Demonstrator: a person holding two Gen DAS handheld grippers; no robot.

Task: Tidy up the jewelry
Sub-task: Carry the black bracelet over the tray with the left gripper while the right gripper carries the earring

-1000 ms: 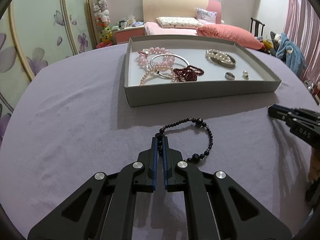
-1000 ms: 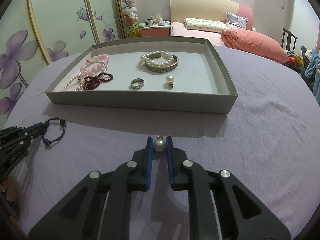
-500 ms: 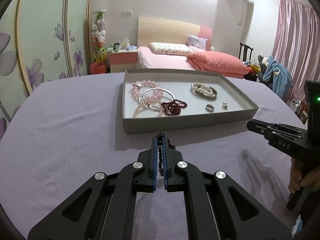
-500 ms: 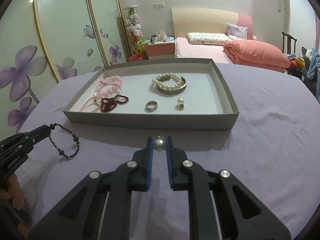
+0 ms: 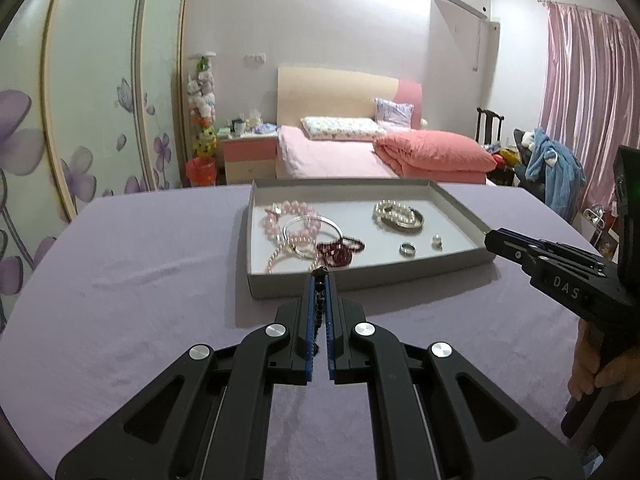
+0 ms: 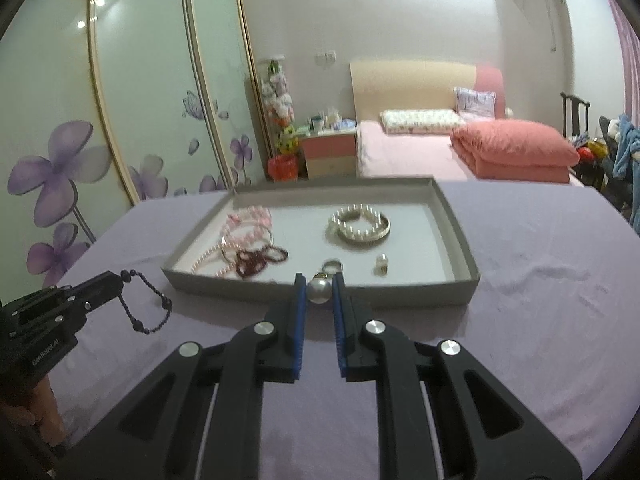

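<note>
Both pairs of fingers are pinched on jewelry. Those of the left gripper [image 5: 319,276] are pressed nearly together on a black bead bracelet [image 6: 141,304]; from its own camera only a few dark beads show in the narrow slit between the blue pads, and the rest of the loop is hidden behind the fingers. The right wrist view shows that loop hanging free from the tip of the left gripper [image 6: 120,280], clear of the purple tablecloth [image 5: 140,280].

Between the fingertips of the right gripper [image 6: 319,286] sits a single pearl piece [image 6: 319,291] with a small metal cap on top; whether it is an earring or a pendant is too small to tell. In the left wrist view the right gripper [image 5: 490,238] enters from the right edge, but the pearl is not visible there, and the hand [image 5: 596,364] holding it is cut off by the frame.

A grey shallow box [image 5: 362,278] rests on the cloth ahead of both grippers. Inside lie pink bead bracelets [image 5: 286,216], a silver bangle [image 5: 312,226], a dark red bead bracelet [image 5: 340,250], a pearl bracelet [image 5: 398,216], a ring [image 5: 408,249] and a small pearl item [image 5: 437,241]. The strands on the left of the box overlap, so their number is unclear. The right wrist picture is blurred, softening all box contents.
</note>
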